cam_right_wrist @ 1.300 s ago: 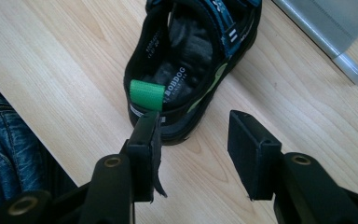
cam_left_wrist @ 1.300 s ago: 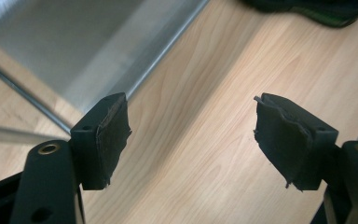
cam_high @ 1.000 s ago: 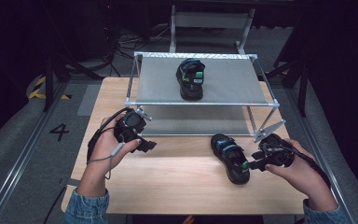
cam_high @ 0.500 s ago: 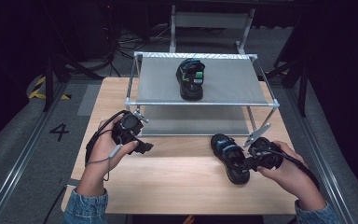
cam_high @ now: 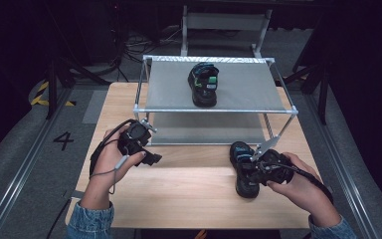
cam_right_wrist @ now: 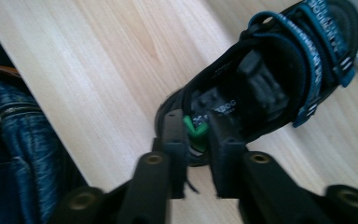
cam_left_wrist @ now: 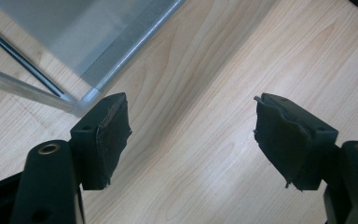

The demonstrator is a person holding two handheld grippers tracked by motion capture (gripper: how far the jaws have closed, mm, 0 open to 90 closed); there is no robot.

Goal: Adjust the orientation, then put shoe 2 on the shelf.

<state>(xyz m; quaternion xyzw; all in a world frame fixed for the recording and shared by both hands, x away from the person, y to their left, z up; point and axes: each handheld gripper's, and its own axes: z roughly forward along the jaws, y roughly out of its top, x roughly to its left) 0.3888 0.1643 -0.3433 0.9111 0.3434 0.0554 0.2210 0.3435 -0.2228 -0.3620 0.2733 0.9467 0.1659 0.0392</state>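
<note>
Gripping: right gripper, black jaws just closed, clamped on the sandal's padded heel edge
Sandal: black, teal webbing straps, ahead of those jaws on pale wood-grain table
Left gripper: ragged-padded jaws apart over bare wood

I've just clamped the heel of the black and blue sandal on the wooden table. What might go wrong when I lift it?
1. The right gripper pinches only the thin heel rim of the black and blue strapped sandal, so the toe may sag or swing and slip free.
2. The metal-framed grey shelf rack stands right beside the sandal; a swinging toe might knock its front post.
3. The matching black sandal already sits on the top shelf, so a careless placement might bump it.
</note>
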